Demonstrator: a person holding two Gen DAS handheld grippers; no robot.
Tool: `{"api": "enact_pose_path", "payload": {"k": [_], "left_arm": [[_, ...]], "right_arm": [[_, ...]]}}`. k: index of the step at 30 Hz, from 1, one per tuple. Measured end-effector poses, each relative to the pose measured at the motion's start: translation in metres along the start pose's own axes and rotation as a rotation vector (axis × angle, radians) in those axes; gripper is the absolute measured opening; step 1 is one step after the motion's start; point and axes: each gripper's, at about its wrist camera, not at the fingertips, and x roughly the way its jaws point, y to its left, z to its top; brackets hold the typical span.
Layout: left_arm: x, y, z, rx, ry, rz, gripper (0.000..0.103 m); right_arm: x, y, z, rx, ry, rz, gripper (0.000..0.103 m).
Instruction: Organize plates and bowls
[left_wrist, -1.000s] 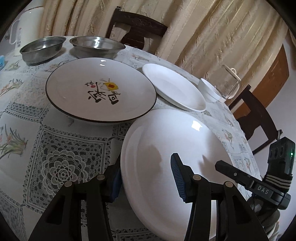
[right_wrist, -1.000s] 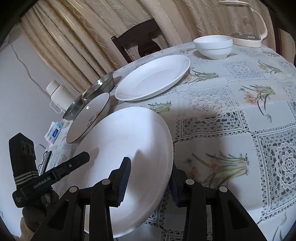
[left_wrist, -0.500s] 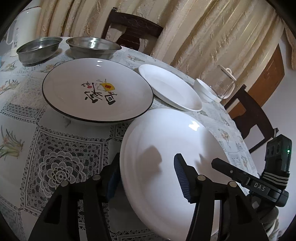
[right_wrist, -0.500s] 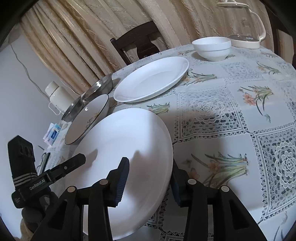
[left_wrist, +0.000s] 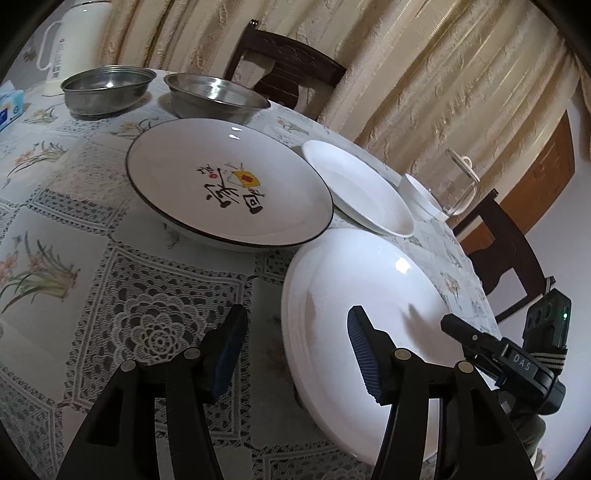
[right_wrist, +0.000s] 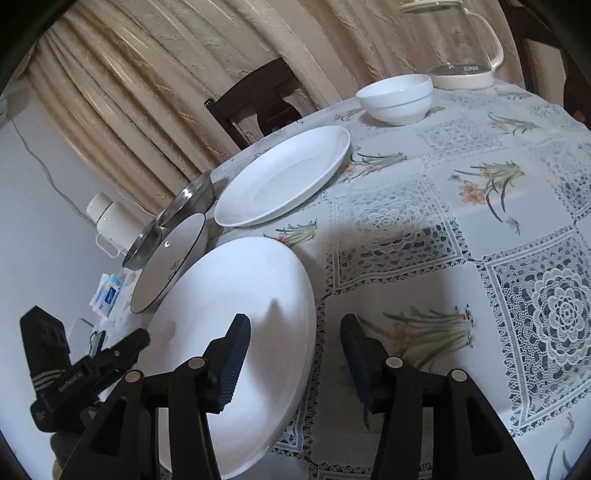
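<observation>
A: Where's the white plate (left_wrist: 354, 295)?
B: At the desk (right_wrist: 480, 229) edge, straddled by both claws.
A: Gripped?
B: No. Left claw (left_wrist: 295, 347) and right claw (right_wrist: 295, 354) gape, pads clear of its rim.

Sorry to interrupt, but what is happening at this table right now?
A person with a handheld gripper in each hand is sorting dishes. The left gripper and right gripper are both open, straddling opposite rims of the large white plate at the table's near edge. A painted plate, another white plate, two steel bowls and a white bowl wait behind.
</observation>
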Motion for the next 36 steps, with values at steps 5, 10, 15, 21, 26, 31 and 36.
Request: {"api": "enact_pose_path", "payload": {"k": [5,10,15,21,26,31,36], "left_arm": [[-0.010,-0.003,0.004,-0.001,-0.023,-0.005,0.058],[-0.019,-0.009,0.010,0.009,-0.041,-0.011,0.058],[-0.026,-0.017,0.019,0.039,-0.065,-0.006,0.058],[-0.027,-0.031,0.028,0.106,-0.106,0.095,0.059],[-0.027,-0.045,0.031,0.177,-0.147,0.166,0.060],[-0.025,-0.052,0.035,0.208,-0.158,0.189,0.063],[-0.023,-0.057,0.038,0.227,-0.165,0.208,0.066]], "right_arm": [[-0.001,-0.001,0.000,-0.004,-0.006,-0.004,0.054],[-0.002,-0.006,0.000,0.025,-0.011,0.005,0.054],[-0.002,-0.007,0.000,0.035,-0.013,0.008,0.054],[-0.004,-0.009,-0.001,0.046,-0.022,0.013,0.055],[-0.005,-0.010,-0.001,0.053,-0.029,0.016,0.057],[-0.006,-0.012,-0.001,0.069,-0.041,0.017,0.066],[-0.008,-0.017,0.000,0.094,-0.046,0.013,0.069]]}}
